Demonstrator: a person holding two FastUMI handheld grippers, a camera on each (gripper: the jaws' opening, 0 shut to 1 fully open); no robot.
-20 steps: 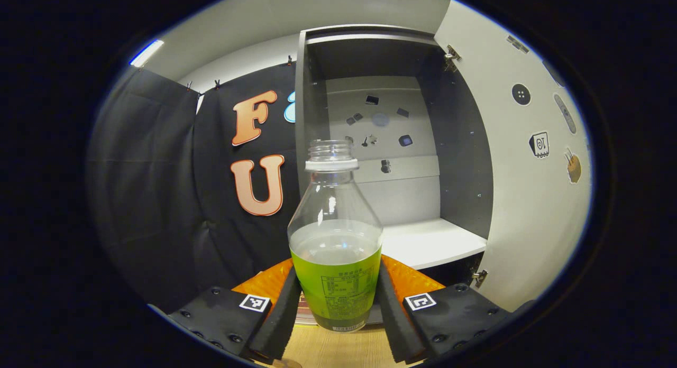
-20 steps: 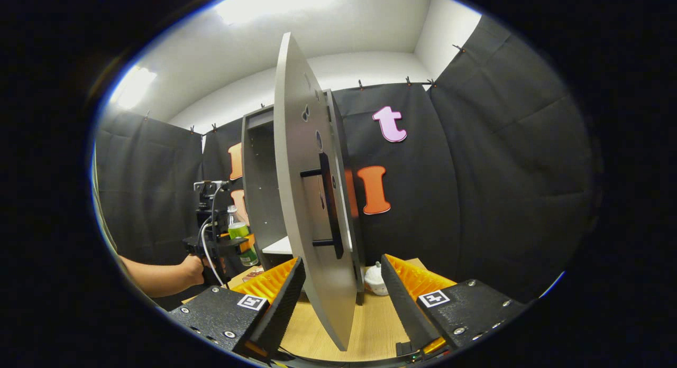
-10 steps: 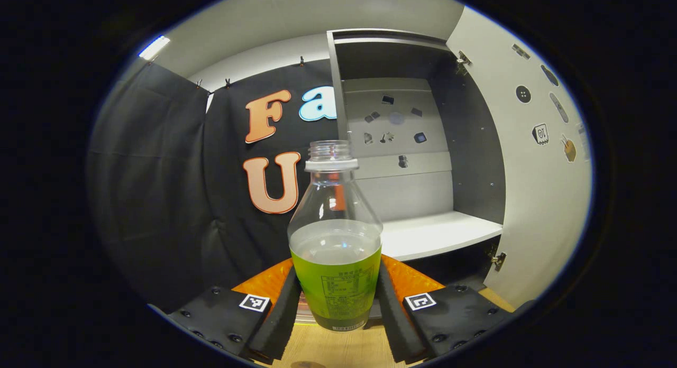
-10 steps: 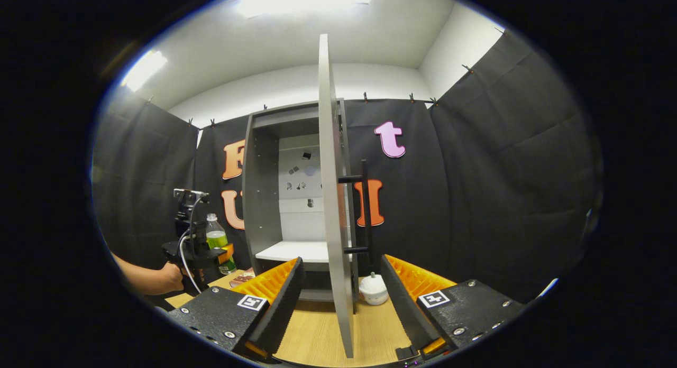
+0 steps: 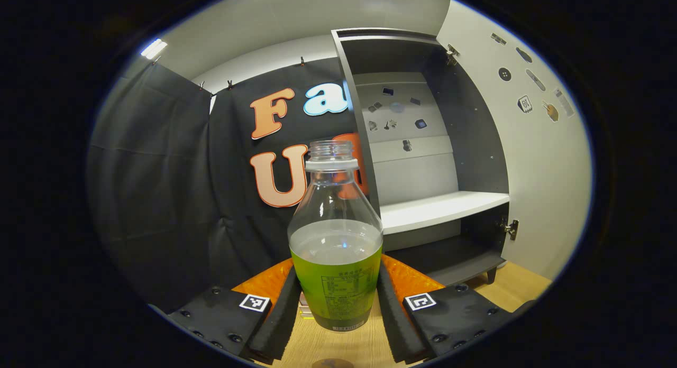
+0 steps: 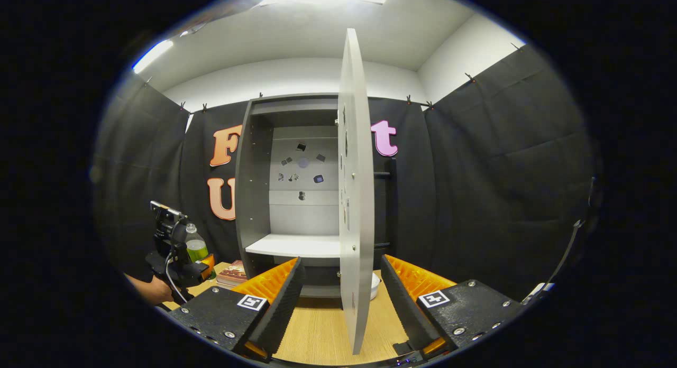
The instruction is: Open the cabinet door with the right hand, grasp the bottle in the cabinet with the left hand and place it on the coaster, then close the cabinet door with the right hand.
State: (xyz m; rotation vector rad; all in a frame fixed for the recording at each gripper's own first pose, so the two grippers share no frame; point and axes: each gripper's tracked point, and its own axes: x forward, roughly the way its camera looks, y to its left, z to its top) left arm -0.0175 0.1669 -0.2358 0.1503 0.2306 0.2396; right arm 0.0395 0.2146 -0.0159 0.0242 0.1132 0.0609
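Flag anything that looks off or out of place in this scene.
One thing: the bottle gripped upright by the left gripper has no cap, though it holds liquid, so tilting could spill it. No spill shows on the table. The cabinet door stands open, as expected.

Coaster (image 5: 331, 363) cut off below.

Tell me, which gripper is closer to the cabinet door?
Right. The right gripper sits around the cabinet door's edge without touching it; the left gripper holds the bottle off to the side.
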